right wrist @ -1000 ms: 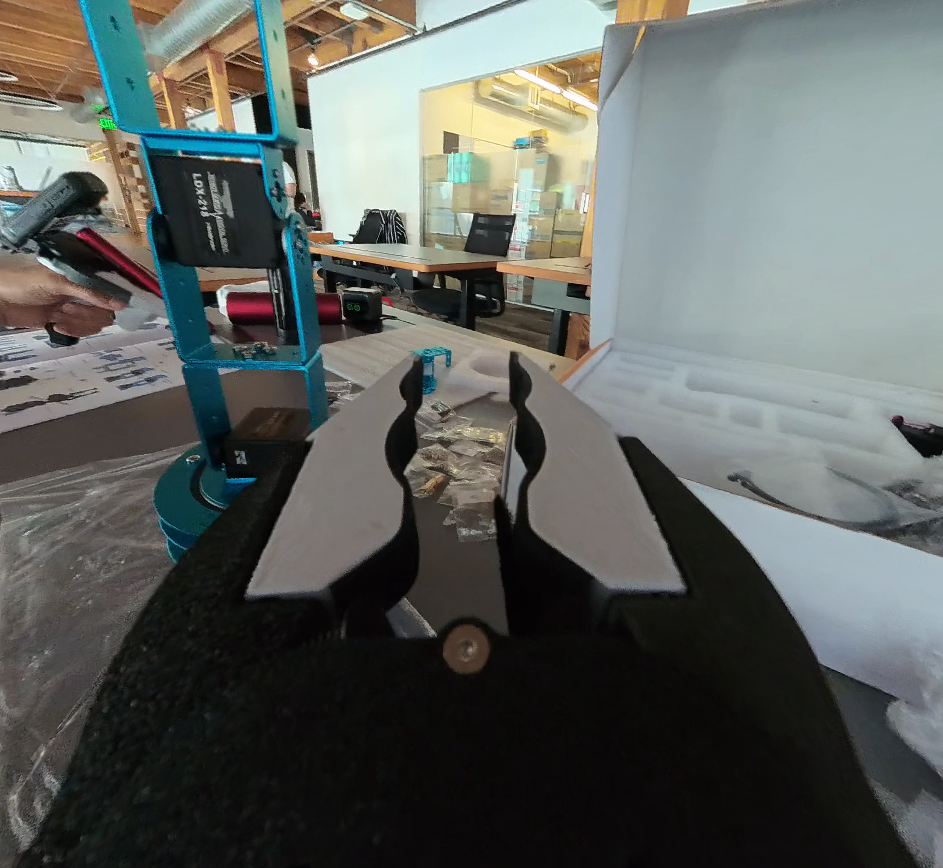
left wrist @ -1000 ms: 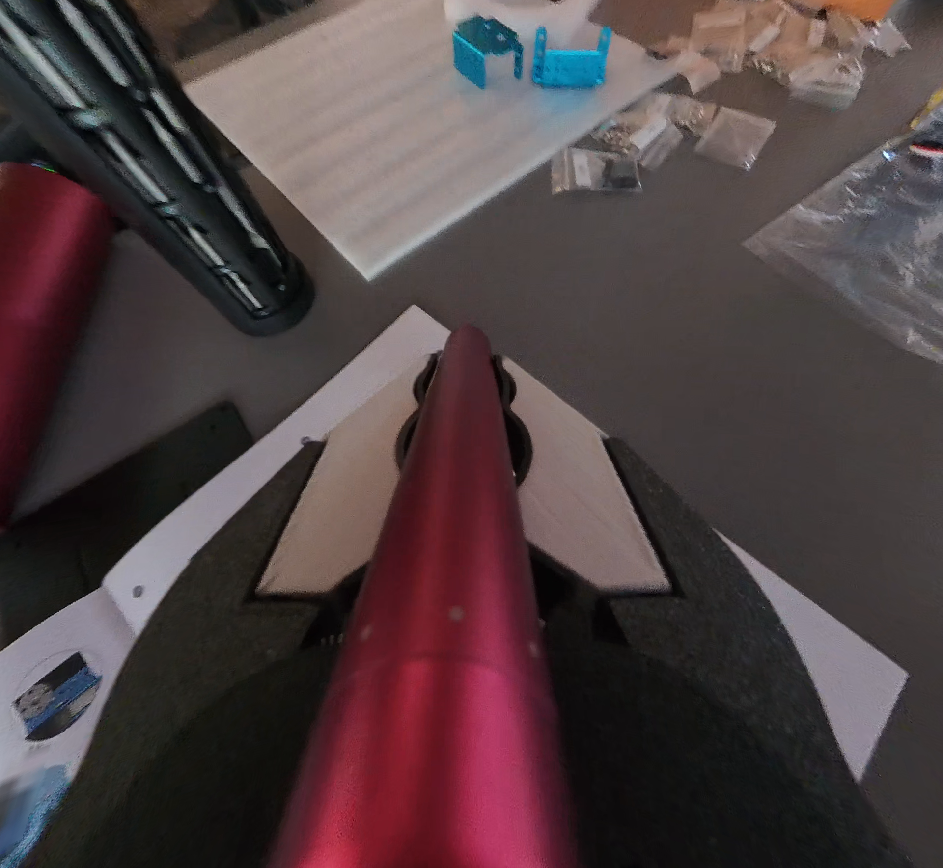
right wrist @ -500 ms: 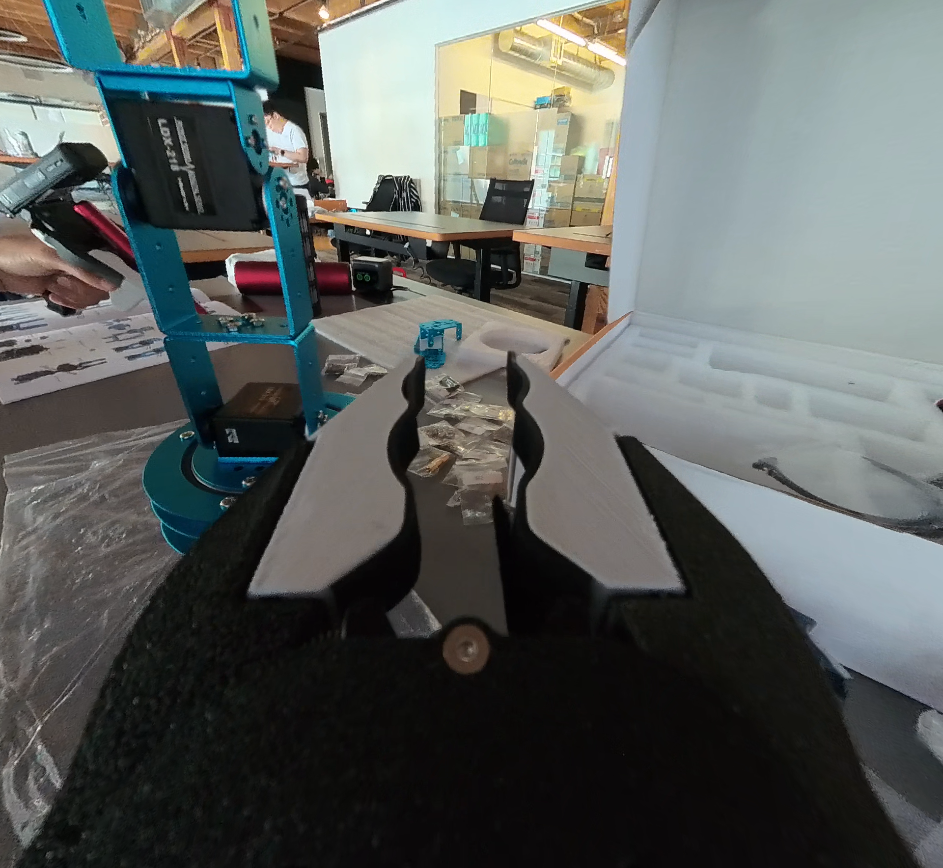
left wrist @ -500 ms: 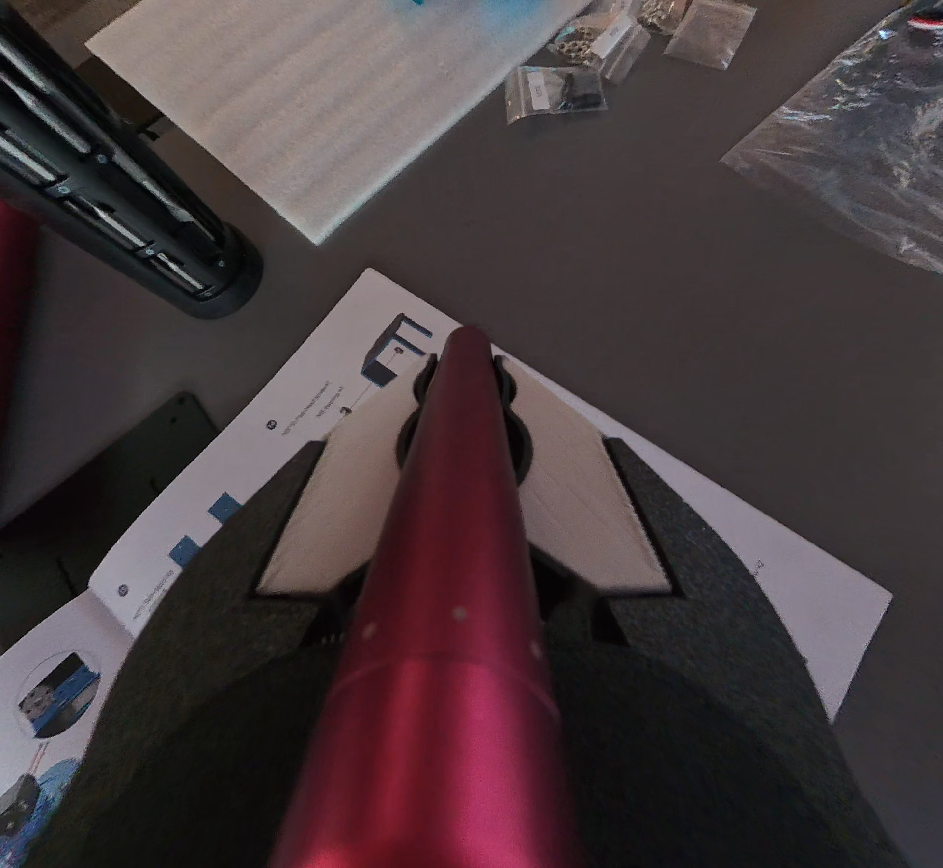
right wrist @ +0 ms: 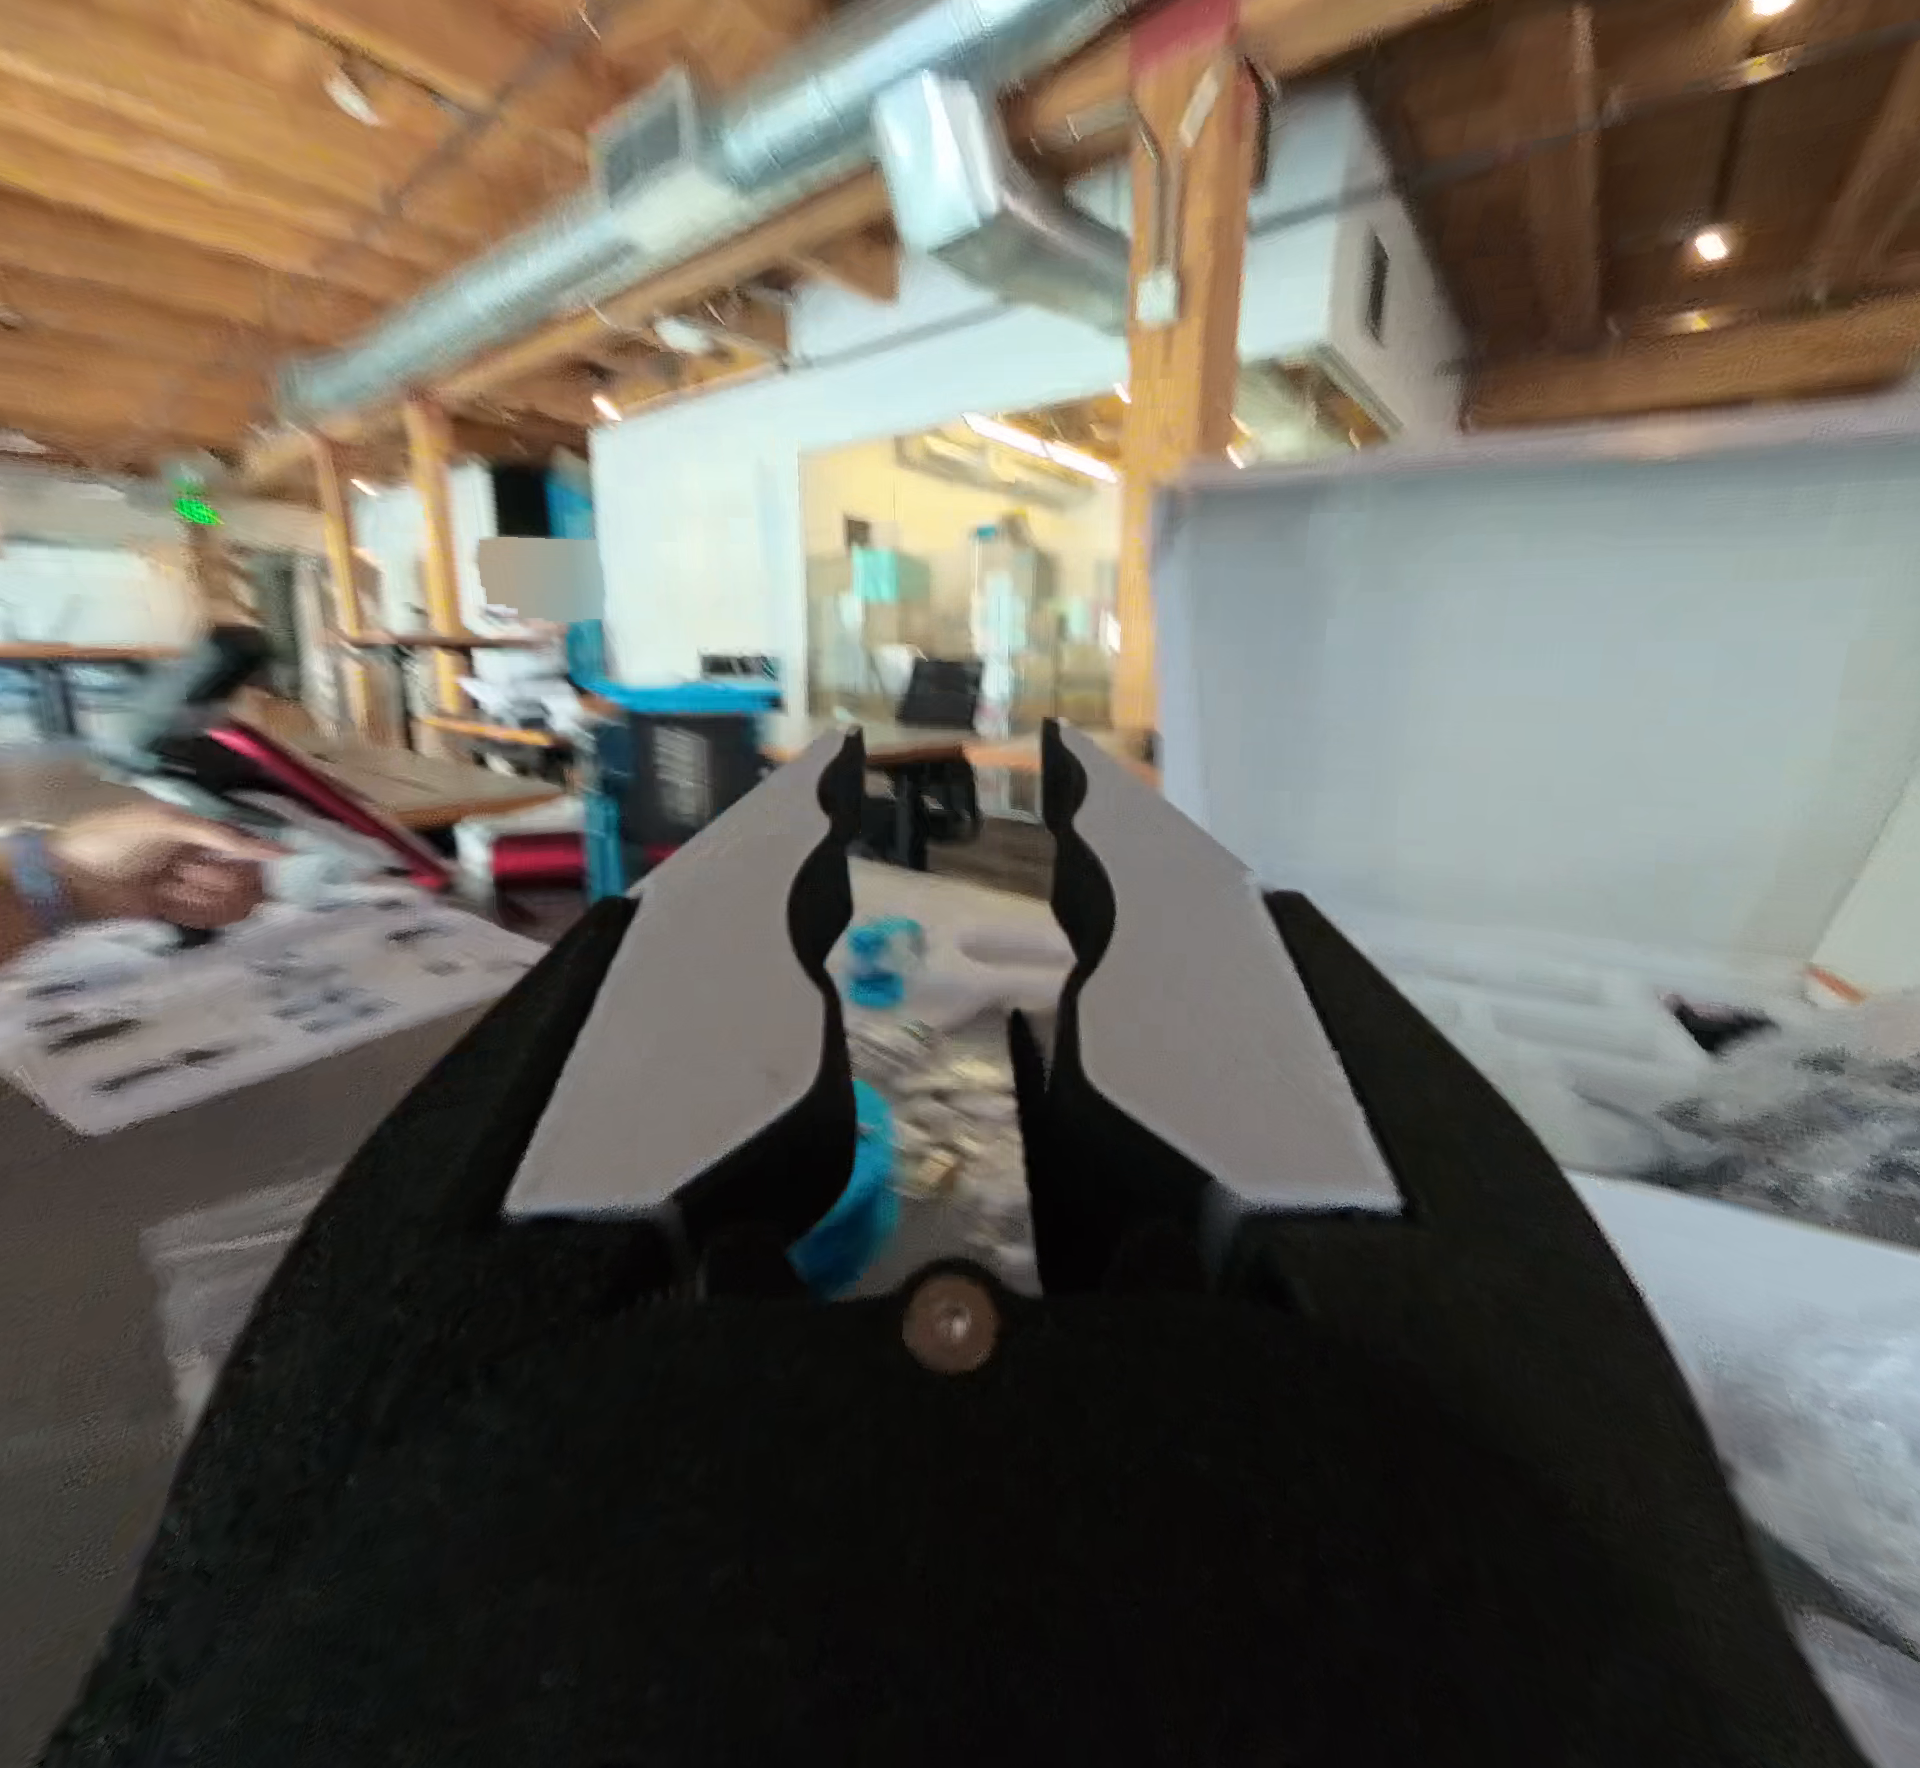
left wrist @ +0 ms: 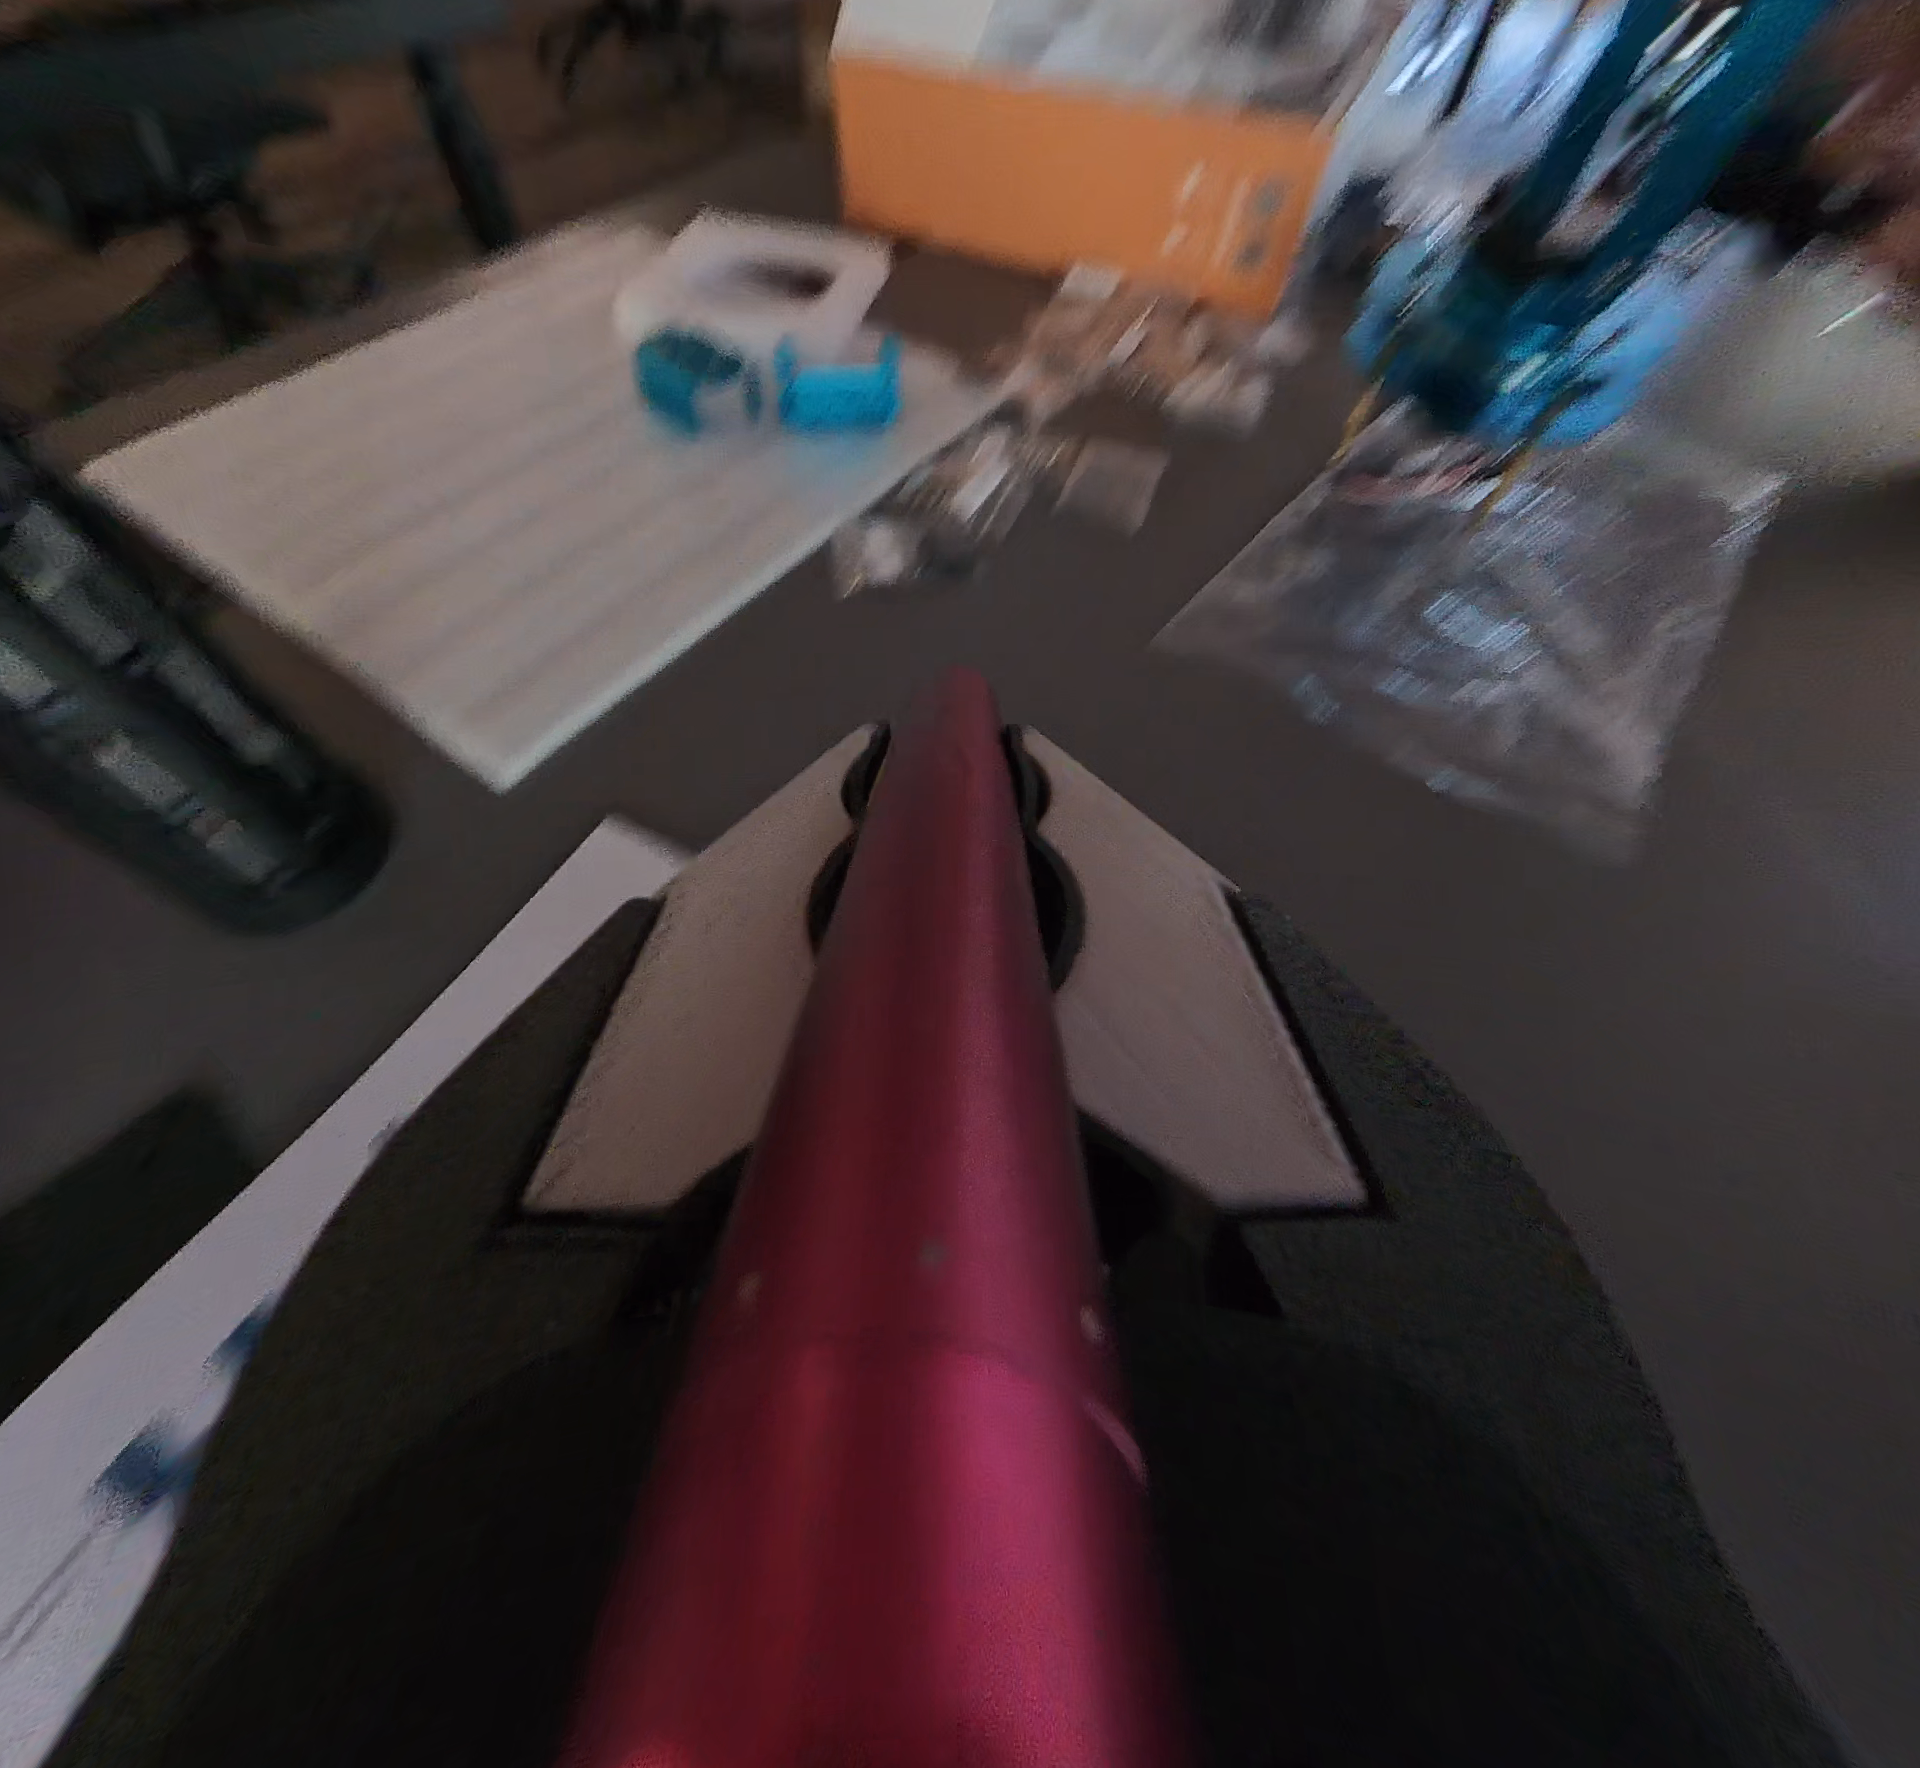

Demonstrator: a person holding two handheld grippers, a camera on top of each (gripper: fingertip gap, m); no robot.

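Observation:
My left gripper [left wrist: 948,742] is shut on a red metal screwdriver handle [left wrist: 914,1251] that runs forward between its fingers, its tip pointing over the dark table [left wrist: 1455,1043]. Two small blue metal brackets [left wrist: 769,378] lie on a white foam sheet [left wrist: 499,513] ahead of it. My right gripper [right wrist: 951,762] is open and empty, raised and tilted up. A blue robot arm [right wrist: 675,773] with a black servo stands left of its fingers; it also shows in the left wrist view [left wrist: 1538,305]. The left gripper with the red handle [right wrist: 301,793] shows far left, held by a hand [right wrist: 135,877].
An open white box with a foam insert [right wrist: 1558,783] stands at the right. Small bags of hardware [left wrist: 1039,471] and a clear plastic sheet [left wrist: 1475,617] lie on the table. An instruction sheet [left wrist: 343,1147] lies under the left gripper. A black cylinder [left wrist: 145,731] lies at left. Both views are blurred. One gripper's finger ends stand about 50 centimetres off the other's.
The left gripper has tilted up and swung, so the box and blue arm now show. The right gripper has lifted and tilted up toward the ceiling, with the blue arm lower in view.

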